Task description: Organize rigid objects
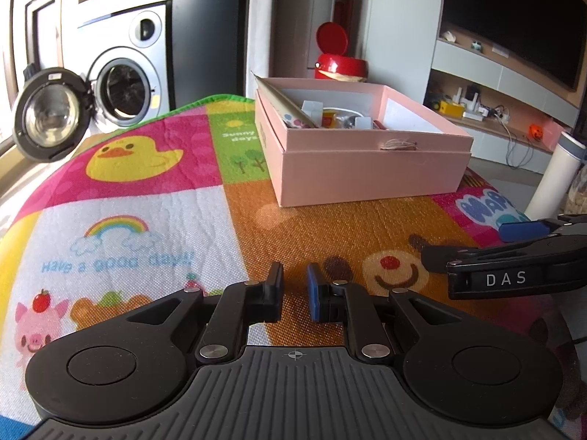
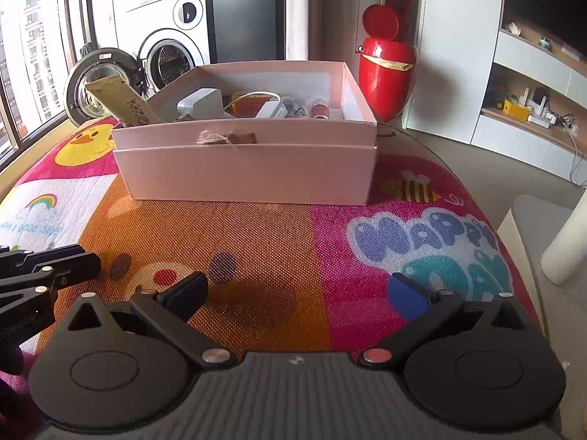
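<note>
A pink open box (image 1: pixel 367 168) (image 2: pixel 249 176) stands on the colourful play mat (image 1: pixel 154 198) (image 2: pixel 264 242). It holds several small items: a white charger (image 2: pixel 203 104), a white cable plug (image 2: pixel 271 108), a red-capped tube (image 2: pixel 319 108) and a beige tube (image 2: pixel 121 104) leaning on its left rim. My left gripper (image 1: pixel 295 293) is nearly shut and empty, low over the mat in front of the box. My right gripper (image 2: pixel 297 293) is open and empty, in front of the box; it also shows at the right in the left wrist view (image 1: pixel 513 256).
A red bin (image 2: pixel 387 73) (image 1: pixel 339 62) with its lid up stands behind the box. A washing machine (image 1: pixel 124 73) (image 2: pixel 172 51) has its door open at the back left. A white cylinder (image 1: pixel 554 179) stands at the right. Shelves (image 2: pixel 532 110) line the right wall.
</note>
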Available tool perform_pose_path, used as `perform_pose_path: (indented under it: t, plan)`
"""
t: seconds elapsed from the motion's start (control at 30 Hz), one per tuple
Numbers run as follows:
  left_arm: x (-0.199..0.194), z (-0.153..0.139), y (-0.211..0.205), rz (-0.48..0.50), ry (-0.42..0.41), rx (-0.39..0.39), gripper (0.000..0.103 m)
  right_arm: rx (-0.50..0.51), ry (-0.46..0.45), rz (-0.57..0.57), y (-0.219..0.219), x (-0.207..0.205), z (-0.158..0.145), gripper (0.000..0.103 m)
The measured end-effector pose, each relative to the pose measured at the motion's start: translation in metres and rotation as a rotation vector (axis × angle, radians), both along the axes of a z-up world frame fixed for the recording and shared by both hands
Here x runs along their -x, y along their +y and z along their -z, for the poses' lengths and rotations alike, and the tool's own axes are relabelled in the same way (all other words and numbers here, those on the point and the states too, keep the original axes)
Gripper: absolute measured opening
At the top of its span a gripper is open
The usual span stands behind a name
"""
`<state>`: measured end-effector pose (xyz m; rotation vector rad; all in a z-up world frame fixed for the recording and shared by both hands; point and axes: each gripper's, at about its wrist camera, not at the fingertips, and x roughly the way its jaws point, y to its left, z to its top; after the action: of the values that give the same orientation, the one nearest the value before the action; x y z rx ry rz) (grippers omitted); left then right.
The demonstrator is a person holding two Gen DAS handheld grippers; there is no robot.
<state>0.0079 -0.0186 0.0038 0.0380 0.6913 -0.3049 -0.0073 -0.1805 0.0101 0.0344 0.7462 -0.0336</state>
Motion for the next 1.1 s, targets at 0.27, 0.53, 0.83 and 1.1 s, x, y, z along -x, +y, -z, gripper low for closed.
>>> perform_pose_path:
  t: [0.27,0.53,0.83,1.1]
  plan:
    - [0.008,-0.005,0.003,0.005,0.044,-0.029,0.021,0.003,0.005,-0.015,-0.001,0.007,0.000,0.103]
    - [0.009,0.002,-0.025,0.012,-0.019,-0.033,0.050,0.001,-0.047,-0.013,-0.001,0.018,0.004,0.103]
    - [0.013,0.004,-0.024,-0.102,-0.054,-0.057,0.050,0.006,-0.070,0.019,-0.001,0.019,0.005,0.103]
    - [0.013,0.005,-0.026,-0.108,-0.062,-0.073,0.050,0.004,-0.070,0.019,-0.002,0.019,0.005,0.103]
